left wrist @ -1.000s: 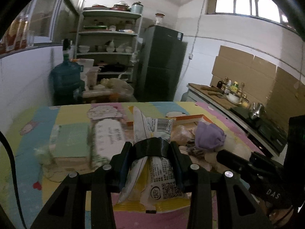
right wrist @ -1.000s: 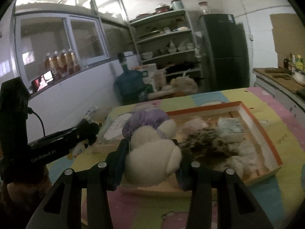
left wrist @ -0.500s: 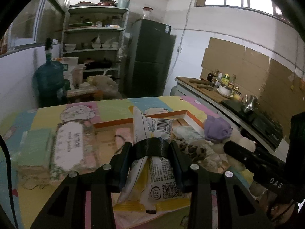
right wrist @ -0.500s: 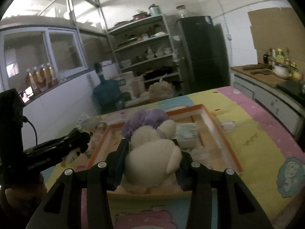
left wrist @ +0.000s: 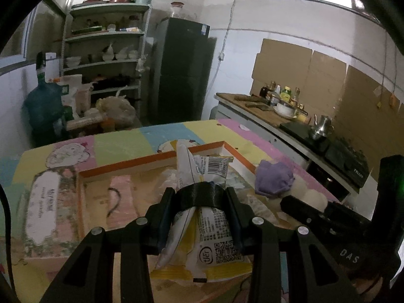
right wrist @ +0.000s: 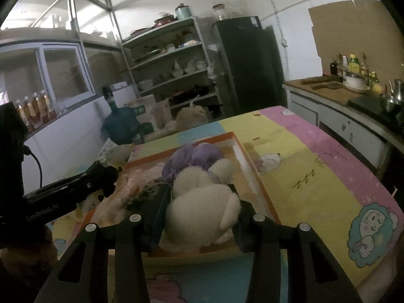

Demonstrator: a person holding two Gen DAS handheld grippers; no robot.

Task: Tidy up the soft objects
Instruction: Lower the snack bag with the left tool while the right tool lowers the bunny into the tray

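Both hands are carrying soft things over the tray (left wrist: 151, 160), so the step in hand looks like the delivery, with the setting-down not yet done; the left gripper (left wrist: 200, 198) is clenched on a crinkly packet (left wrist: 210, 229), its jaws pinching the wrapper at the waist so that the ends flare above and below; the right gripper (right wrist: 199, 207) is clamped on a plush toy (right wrist: 202, 210), the pads sunk into its cream body.

The next move, as I judge it, calls for each hand to lower its load to a bare patch of the tray floor before letting go (the tray already holds a heap of soft things, and in the left view a pink flat pack (left wrist: 121, 202) with a dark curl on it lies at the near left); the two grippers are close together, so they should part ways rather than cross.

The packet is white and yellow with a barcode near the top and a square code near the bottom; it hangs above the tray's middle, creased and limp. The toy is cream and rounded with a purple cap (right wrist: 193, 157); it hangs above the near right part of the tray, and the orange rim (right wrist: 255, 174) shows just to its right.
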